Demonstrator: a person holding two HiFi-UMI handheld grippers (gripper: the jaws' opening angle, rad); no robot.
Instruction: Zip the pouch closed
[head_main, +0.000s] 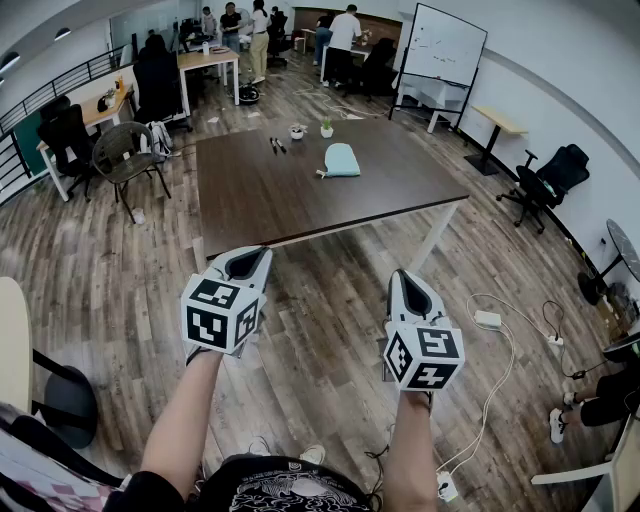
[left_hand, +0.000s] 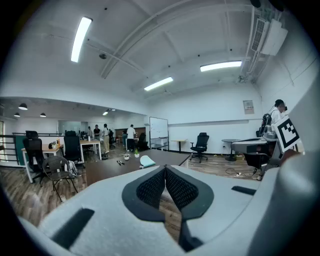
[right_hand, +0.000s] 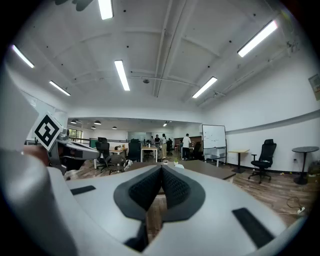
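Nothing begun: the pale teal fabric pouch (head_main: 342, 160) lies upper centre on the dark brown table (head_main: 300, 195), both grippers (head_main: 245, 265) (head_main: 408, 290) pressed together, empty.

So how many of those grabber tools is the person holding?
2. The left gripper is at the head view's lower left, the right gripper at its lower right; both are shut and empty, held over the floor short of the table. None looks hidden.
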